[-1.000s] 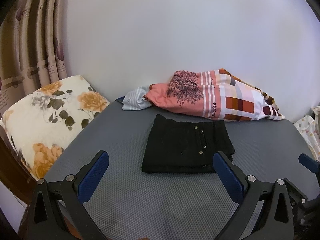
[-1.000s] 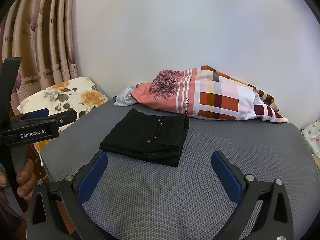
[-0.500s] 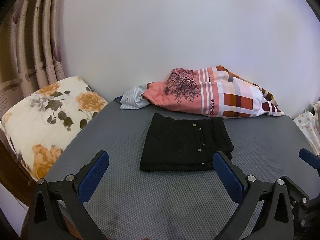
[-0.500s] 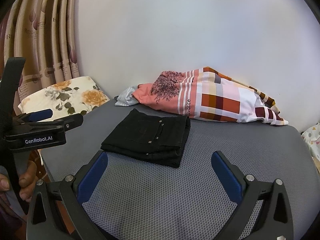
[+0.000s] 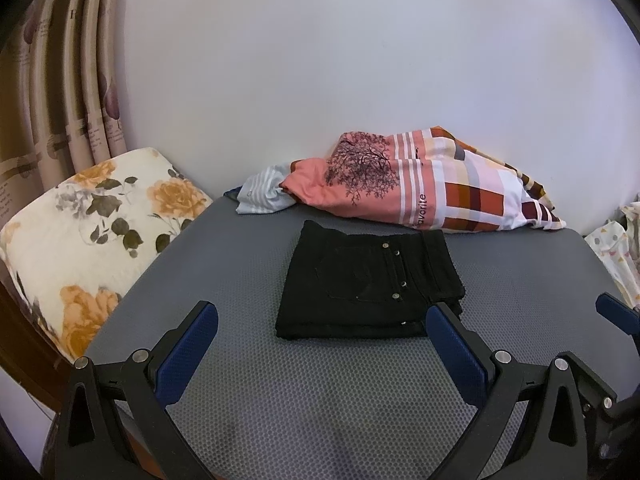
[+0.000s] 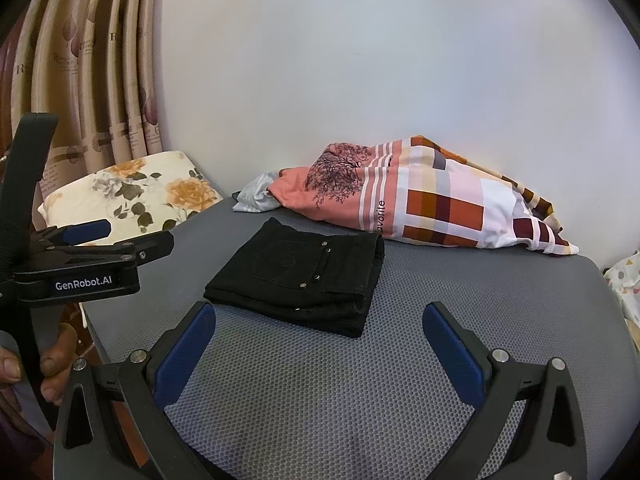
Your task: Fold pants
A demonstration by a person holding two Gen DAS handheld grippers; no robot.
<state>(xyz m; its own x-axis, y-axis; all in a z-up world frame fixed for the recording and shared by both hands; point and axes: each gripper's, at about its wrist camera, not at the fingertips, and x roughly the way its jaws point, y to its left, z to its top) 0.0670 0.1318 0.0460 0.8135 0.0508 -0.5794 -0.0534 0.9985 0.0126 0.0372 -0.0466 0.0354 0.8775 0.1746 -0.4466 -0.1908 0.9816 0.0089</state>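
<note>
Item: black pants (image 5: 370,282), folded compact, on grey mesh mat (image 5: 320,400) nr patterned pillow (image 5: 432,192). L gripper (image 5: 320,344) & R gripper (image 6: 318,340): fingers spread, empty, backed off slightly since 1 s ago. Task prob. done

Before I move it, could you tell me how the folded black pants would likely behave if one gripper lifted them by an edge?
The black pants lie in stacked layers, so lifting one edge would probably let them unfold and droop. The cloth looks thick, like denim with rivets, so likely heavier than it looks. On the textured grey mat, a push would probably bunch them rather than slide them.
</note>
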